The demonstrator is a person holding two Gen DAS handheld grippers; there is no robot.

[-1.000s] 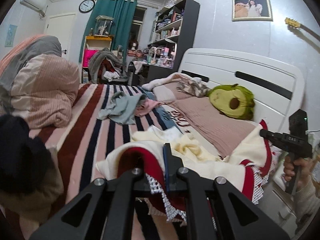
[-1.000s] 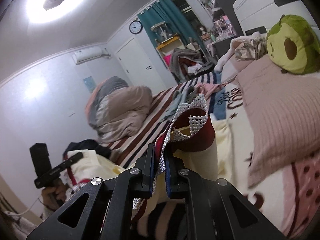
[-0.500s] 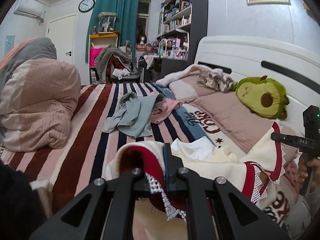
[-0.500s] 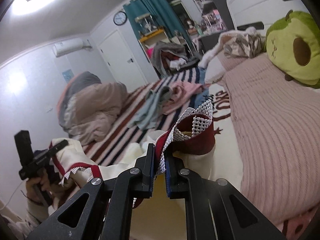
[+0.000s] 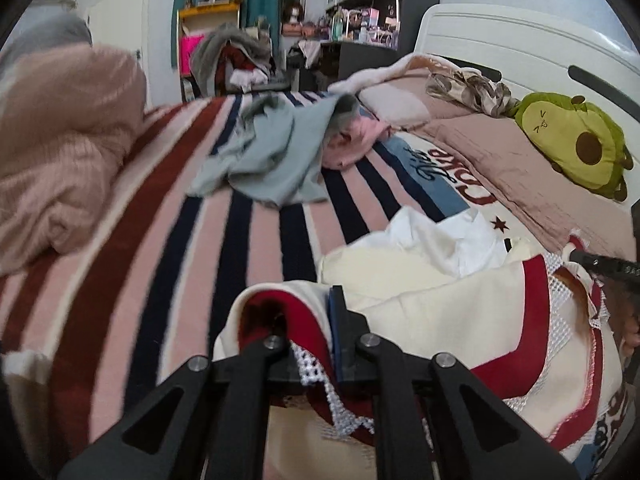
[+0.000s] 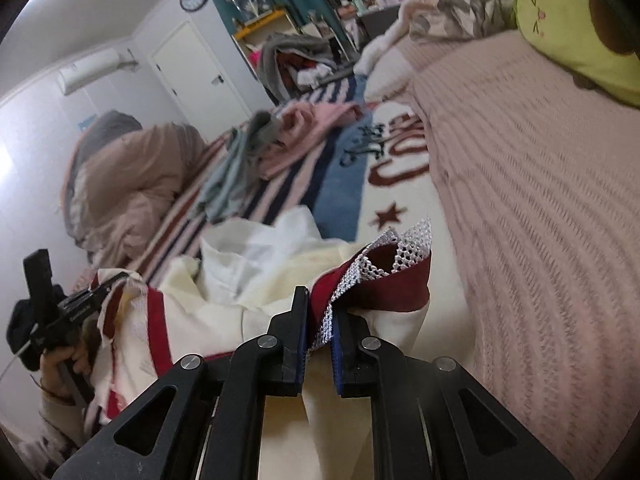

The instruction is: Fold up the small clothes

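A cream garment [image 5: 440,304] with red trim and white mesh edging hangs stretched between both grippers, low over the striped bed blanket [image 5: 168,240]. My left gripper [image 5: 316,320] pinches one red-trimmed corner; its jaws are opening, with the fabric still between them. In the right wrist view, my right gripper [image 6: 320,312] grips the other corner [image 6: 384,276] by the mesh edge. Its jaws are opening too, and the mesh still sits between the pads. Each gripper shows in the other's view: the right gripper [image 5: 600,264] and the left gripper [image 6: 100,288], held by a hand [image 6: 60,364].
A white cloth [image 5: 440,236] lies bunched under the garment. Further up the bed lie a grey-green garment [image 5: 272,152] and a pink one [image 5: 352,140]. A pink duvet [image 5: 60,140] is heaped on the left. On the right are a pink pillow [image 5: 500,168], an avocado plush [image 5: 576,140] and a white headboard [image 5: 520,40].
Both grippers have come forward and down over the bed, carrying the garment with them. It now hangs lower, close to the blanket and the white cloth.
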